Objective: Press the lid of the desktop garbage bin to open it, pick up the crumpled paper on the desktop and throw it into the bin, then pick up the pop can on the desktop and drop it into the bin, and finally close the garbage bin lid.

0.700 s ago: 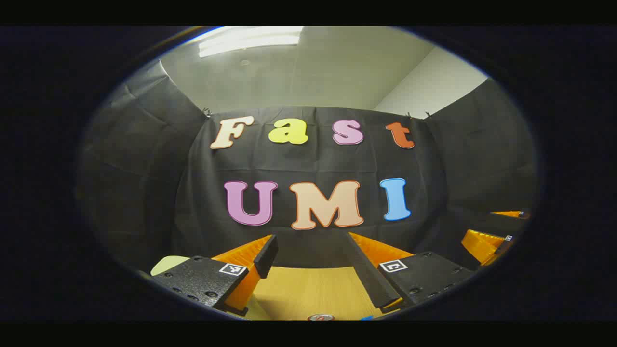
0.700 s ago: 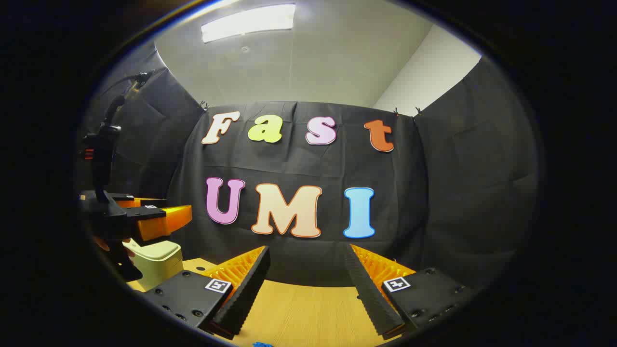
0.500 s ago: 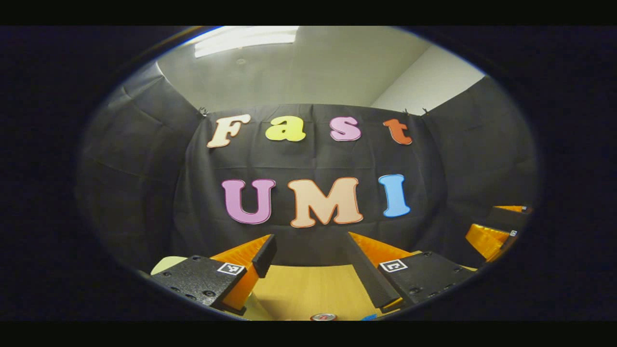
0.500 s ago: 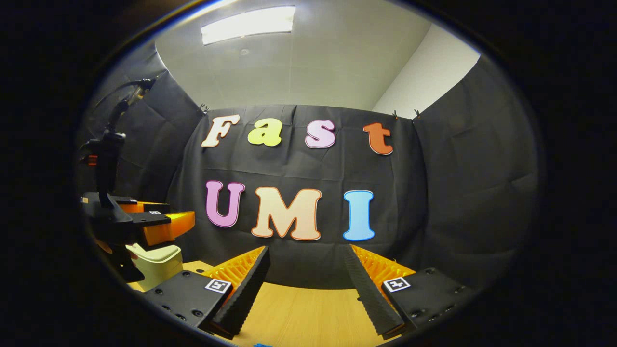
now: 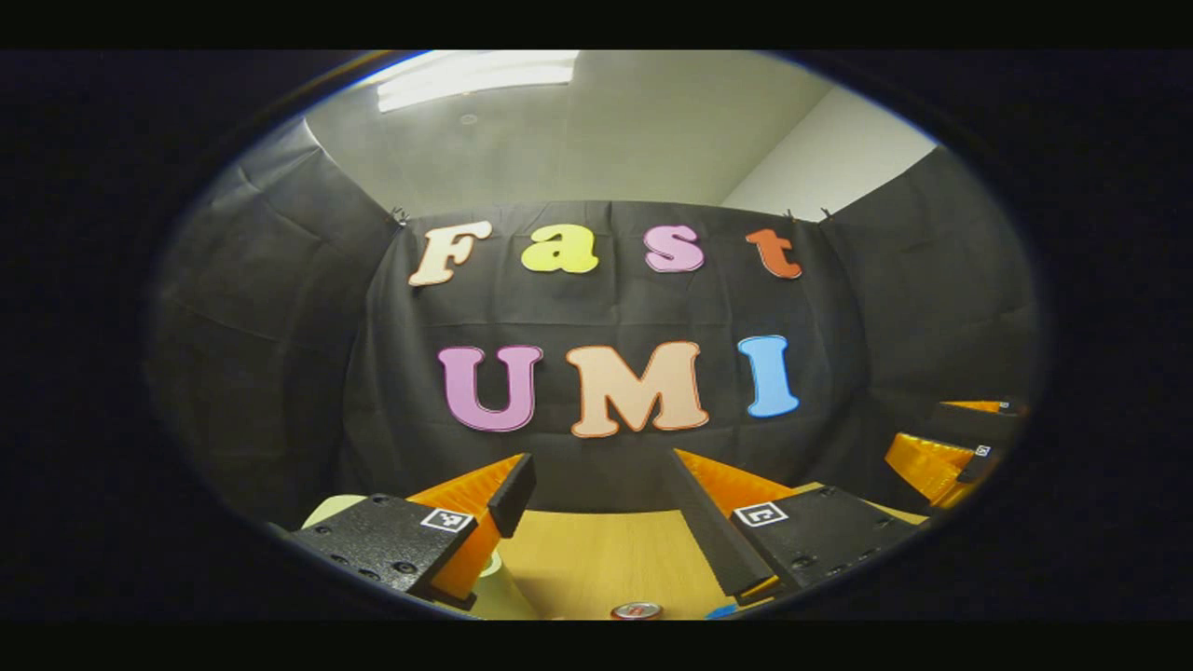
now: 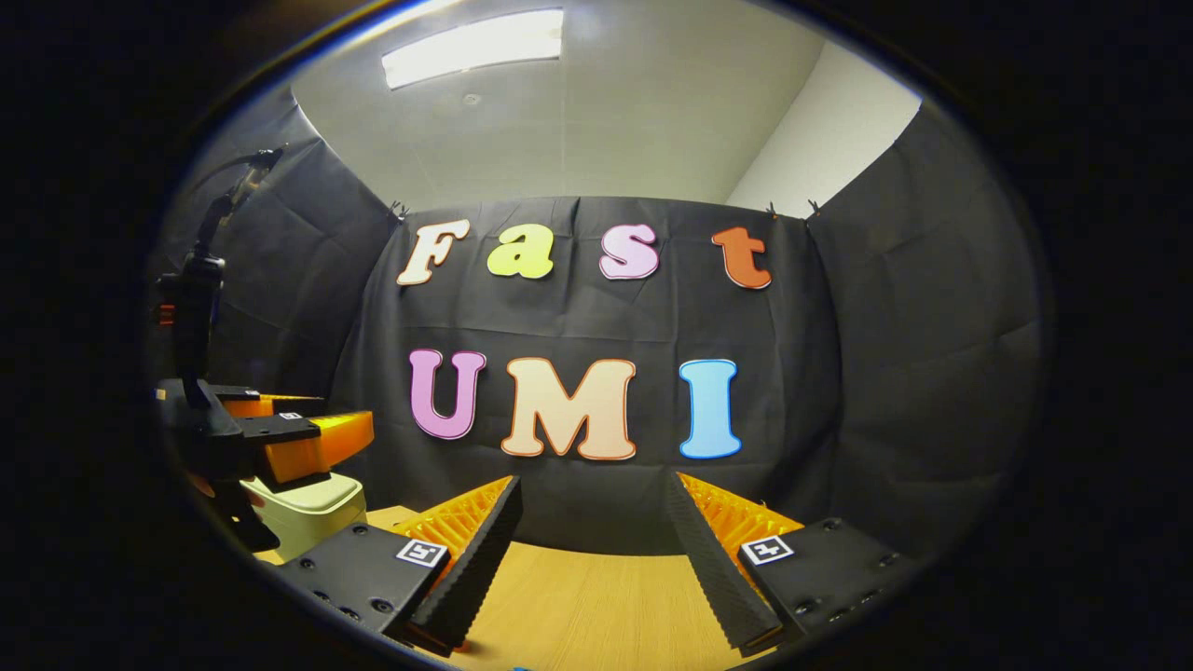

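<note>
As left gripper [image 5: 601,508] dipped, pop can [image 5: 637,611] rose.

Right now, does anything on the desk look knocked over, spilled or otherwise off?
Nothing stands out. The bin stands upright with its lid down, under the left gripper. The can top peeks in at the view's edge. The right gripper is open, empty.

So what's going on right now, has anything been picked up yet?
Nothing is held. A person holds both grippers above the wooden table, both open and empty. In the right gripper view, the left gripper hangs just above the garbage bin, whose lid looks closed, so the press seems not yet done. The right gripper waits over bare table. The top of the pop can shows at the bottom of the left gripper view, under the left gripper's open fingers.
</note>
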`<action>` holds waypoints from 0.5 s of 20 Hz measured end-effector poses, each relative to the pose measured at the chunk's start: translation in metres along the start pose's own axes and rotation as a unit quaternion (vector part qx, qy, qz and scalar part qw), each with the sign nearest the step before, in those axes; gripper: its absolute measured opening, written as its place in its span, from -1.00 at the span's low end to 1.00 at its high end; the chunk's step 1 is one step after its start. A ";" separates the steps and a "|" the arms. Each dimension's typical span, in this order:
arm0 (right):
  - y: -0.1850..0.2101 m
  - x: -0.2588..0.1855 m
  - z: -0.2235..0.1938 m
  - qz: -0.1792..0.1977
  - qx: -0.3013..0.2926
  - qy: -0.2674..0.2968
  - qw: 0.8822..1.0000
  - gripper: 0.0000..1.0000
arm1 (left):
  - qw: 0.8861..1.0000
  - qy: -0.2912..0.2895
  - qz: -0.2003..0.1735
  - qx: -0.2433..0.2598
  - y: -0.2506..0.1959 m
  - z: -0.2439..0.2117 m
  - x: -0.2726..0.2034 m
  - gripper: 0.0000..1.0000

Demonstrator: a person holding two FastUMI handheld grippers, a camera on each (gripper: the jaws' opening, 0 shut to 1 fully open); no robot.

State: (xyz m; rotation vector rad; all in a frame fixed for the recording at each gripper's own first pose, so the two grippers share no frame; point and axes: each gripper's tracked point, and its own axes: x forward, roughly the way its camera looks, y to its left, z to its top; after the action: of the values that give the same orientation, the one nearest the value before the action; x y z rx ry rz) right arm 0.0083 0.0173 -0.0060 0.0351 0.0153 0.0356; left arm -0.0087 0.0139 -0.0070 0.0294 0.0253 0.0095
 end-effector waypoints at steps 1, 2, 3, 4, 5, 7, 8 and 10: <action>0.000 0.000 -0.001 0.000 0.000 0.001 1.000 0.96 | 1.000 0.000 0.001 0.001 0.001 0.000 0.000 0.82; 0.000 0.000 0.001 0.000 -0.001 0.001 1.000 0.96 | 1.000 0.000 0.001 0.001 0.002 -0.001 0.000 0.81; 0.000 -0.001 0.002 0.000 -0.001 0.000 1.000 0.96 | 1.000 -0.001 0.001 0.000 0.002 0.000 0.000 0.80; 0.001 -0.001 0.003 0.002 0.000 -0.002 1.000 0.96 | 1.000 -0.001 0.002 0.000 0.003 -0.001 -0.001 0.79; 0.002 -0.001 0.004 0.004 0.001 -0.004 1.000 0.99 | 1.000 -0.002 0.003 0.001 0.004 0.000 0.000 0.86; 0.001 -0.002 0.006 0.006 0.003 -0.009 1.000 0.96 | 1.000 0.000 0.008 0.008 0.007 -0.001 0.000 0.80; 0.002 -0.001 0.007 0.006 0.003 -0.010 1.000 0.96 | 1.000 0.001 0.010 0.010 0.008 -0.002 0.000 0.80; 0.003 0.001 0.007 0.009 0.004 -0.010 1.000 0.96 | 1.000 0.004 0.012 0.012 0.008 -0.003 0.000 0.86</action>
State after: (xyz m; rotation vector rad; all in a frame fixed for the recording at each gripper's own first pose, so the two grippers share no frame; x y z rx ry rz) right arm 0.0089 0.0202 0.0007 0.0436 -0.0051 0.0540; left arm -0.0084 0.0223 -0.0101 0.0532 0.0323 0.0326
